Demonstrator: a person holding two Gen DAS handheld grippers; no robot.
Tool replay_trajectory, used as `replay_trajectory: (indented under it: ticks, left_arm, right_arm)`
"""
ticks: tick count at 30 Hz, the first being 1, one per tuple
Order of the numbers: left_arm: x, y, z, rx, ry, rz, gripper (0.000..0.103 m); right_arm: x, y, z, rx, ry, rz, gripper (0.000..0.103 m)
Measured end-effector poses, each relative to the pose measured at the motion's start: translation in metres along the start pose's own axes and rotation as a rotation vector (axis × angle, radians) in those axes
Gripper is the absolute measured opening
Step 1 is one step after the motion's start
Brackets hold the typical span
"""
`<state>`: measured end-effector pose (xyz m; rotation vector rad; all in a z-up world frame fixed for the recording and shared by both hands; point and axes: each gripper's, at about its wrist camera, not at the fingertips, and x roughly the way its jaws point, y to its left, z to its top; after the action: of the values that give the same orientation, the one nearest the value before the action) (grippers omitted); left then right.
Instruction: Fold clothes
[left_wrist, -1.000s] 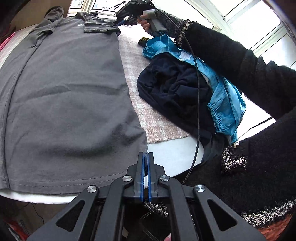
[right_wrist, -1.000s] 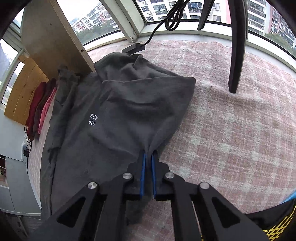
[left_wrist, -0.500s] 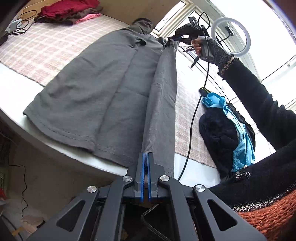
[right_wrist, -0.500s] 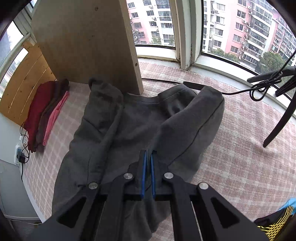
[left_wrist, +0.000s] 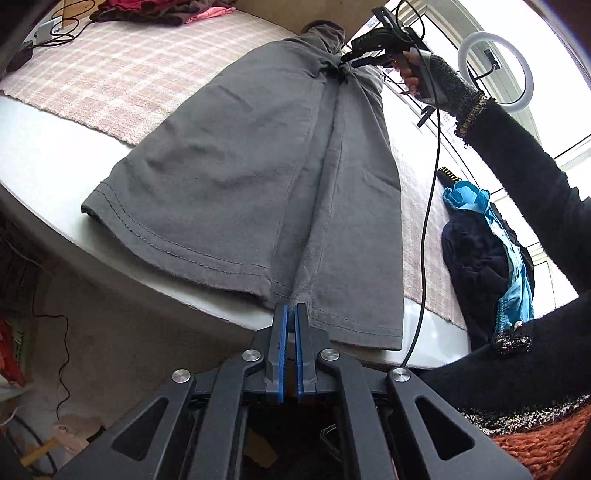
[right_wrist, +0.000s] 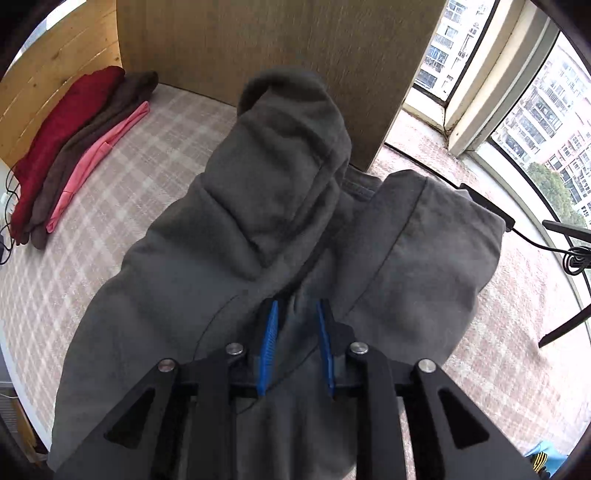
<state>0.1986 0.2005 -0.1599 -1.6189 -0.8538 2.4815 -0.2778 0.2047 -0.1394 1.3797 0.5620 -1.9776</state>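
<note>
While the grey T-shirt (left_wrist: 236, 173) is pinched at its hem by the closed left gripper (left_wrist: 290, 314) to keep the fold taut, the shoulder end is being released by the right gripper (right_wrist: 295, 317), its jaws having just been opening with cloth between them.

A grey T-shirt (left_wrist: 236, 162) is laid lengthwise on a checked cloth (left_wrist: 103, 77), its stitched hem hanging at the table edge. One side is folded over the middle, and both sleeves are folded inward at the collar end.
</note>
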Motion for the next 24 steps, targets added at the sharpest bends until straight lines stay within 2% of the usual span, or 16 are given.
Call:
replay_trajectory:
  ticks: [2,3,4,6,7,9,12,15,18,21,24]
  left_arm:
    - [-0.01,-0.003,-0.001,0.028,0.001,0.045,0.004]
    - [-0.015,-0.004,-0.001,0.035,-0.005,0.059,0.004]
    - [-0.021,-0.006,-0.002,0.042,-0.01,0.074,0.004]
    - [-0.028,-0.016,-0.002,0.073,-0.012,0.065,0.004]
    - [-0.027,-0.029,-0.001,0.112,-0.01,0.053,0.006]
    - [-0.014,-0.06,-0.001,0.203,0.005,0.047,0.017]
    - [0.016,-0.1,-0.005,0.324,0.054,0.041,0.02]
    - [0.046,-0.13,-0.018,0.44,0.109,0.117,0.023]
    - [0.064,-0.14,-0.032,0.509,0.152,0.173,0.026]
    - [0.072,-0.148,-0.042,0.579,0.142,0.234,0.03]
    - [0.073,-0.148,-0.041,0.576,0.138,0.254,0.028]
  right_arm:
    - [-0.035,-0.02,-0.012,0.021,-0.071,0.068,0.045]
    - [-0.053,-0.033,-0.019,0.041,-0.113,0.093,0.054]
    - [-0.067,-0.048,-0.027,0.071,-0.149,0.104,0.059]
    - [-0.08,-0.075,-0.041,0.133,-0.186,0.118,0.059]
    - [-0.077,-0.087,-0.047,0.152,-0.175,0.114,0.059]
    - [-0.062,-0.098,-0.056,0.166,-0.129,0.102,0.059]
    - [-0.037,-0.102,-0.064,0.163,-0.081,0.117,0.059]
    - [-0.018,-0.099,-0.068,0.174,-0.045,0.143,0.059]
    - [-0.012,-0.101,-0.066,0.191,-0.049,0.189,0.059]
    - [-0.009,-0.103,-0.062,0.202,-0.057,0.235,0.059]
    - [-0.002,-0.103,-0.06,0.208,-0.043,0.275,0.059]
